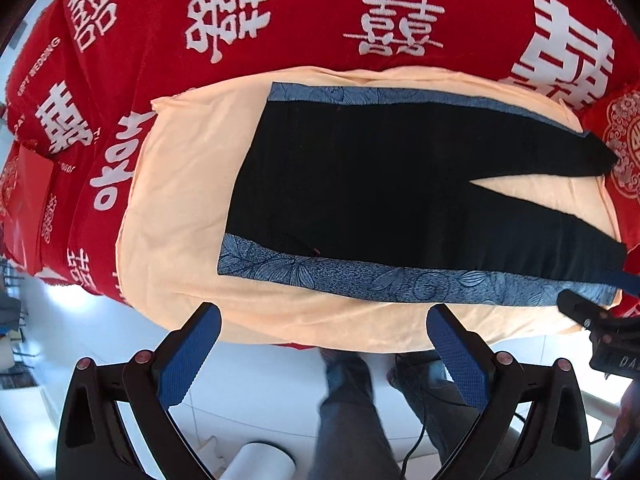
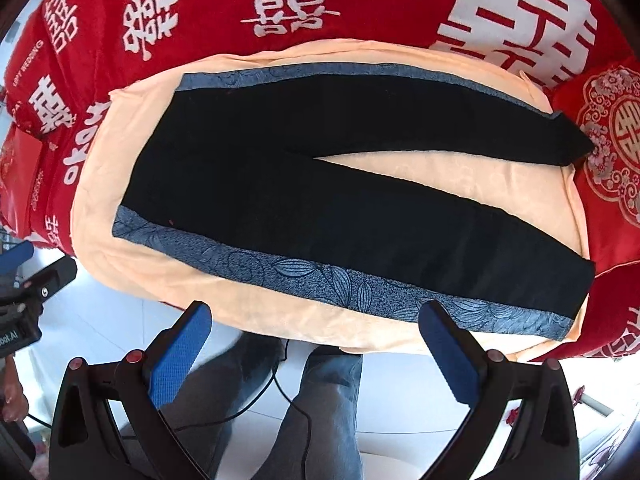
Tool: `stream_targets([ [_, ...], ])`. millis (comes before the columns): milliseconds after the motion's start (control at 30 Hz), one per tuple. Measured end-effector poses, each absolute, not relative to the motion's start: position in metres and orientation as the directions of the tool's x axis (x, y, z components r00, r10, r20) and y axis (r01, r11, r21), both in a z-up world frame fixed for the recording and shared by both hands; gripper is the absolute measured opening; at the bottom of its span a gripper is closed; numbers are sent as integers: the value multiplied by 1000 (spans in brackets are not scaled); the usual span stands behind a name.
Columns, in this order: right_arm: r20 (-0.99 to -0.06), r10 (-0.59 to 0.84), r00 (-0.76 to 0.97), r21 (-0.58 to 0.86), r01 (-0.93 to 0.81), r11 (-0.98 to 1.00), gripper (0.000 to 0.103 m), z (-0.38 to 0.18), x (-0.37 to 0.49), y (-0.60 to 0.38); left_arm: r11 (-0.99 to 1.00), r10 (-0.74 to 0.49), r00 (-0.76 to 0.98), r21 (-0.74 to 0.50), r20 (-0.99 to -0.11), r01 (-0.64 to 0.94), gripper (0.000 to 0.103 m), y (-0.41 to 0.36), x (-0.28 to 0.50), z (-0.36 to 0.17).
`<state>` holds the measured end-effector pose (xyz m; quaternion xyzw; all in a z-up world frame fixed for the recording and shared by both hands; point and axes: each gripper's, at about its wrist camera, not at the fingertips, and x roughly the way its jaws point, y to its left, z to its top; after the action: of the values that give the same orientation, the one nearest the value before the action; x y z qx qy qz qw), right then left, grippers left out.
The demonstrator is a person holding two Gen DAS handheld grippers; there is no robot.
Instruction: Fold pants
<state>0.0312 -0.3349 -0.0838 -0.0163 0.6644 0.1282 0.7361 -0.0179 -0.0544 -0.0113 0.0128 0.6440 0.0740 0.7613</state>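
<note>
- Black fabric with blue floral side bands: the pants [image 1: 400, 184] lie flat and fully spread on a peach blanket [image 1: 188, 168], which sits on a bed with a red cover [image 1: 320, 12] printed in white characters.
- Left wrist view: waistband to the left, both legs running right, a narrow wedge of blanket showing between them near the hems.
- Left wrist view: the left claw [image 1: 324, 320] hangs off the near edge of the bed, jaws wide apart, holding nothing and touching no cloth. The right tool's black body shows at the far right, just beside the near leg's hem.
- Left wrist view: the person's legs in jeans [image 1: 352, 400] stand on a white floor below, with a cable trailing.
- Right wrist view: the right claw [image 2: 316, 318] is likewise spread wide and empty, level with the near blue band [image 2: 360, 288] but clear of it. A red cushion [image 2: 616, 140] sits just beside the far hem.
- Judgement: no fold is made yet; the step in hand is the approach for the first grasp.
- Judgement: the next move calls for each claw to pinch the near edge, one toward the waistband, one toward the hem, then carry the near leg over onto the far one with the side bands aligned.
</note>
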Motion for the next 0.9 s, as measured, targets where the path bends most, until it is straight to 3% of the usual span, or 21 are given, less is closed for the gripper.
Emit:
stream_targets([
  [333,-991,78,107,60,-169,984,103,-134,37,-316,995,95,163,96,-982,0,103,-34,4,-80],
  [900,-996,51,75,42,-124,991,103,-196,23,-303,997,19,189,5,-982,-76,103,-1,10,-141],
])
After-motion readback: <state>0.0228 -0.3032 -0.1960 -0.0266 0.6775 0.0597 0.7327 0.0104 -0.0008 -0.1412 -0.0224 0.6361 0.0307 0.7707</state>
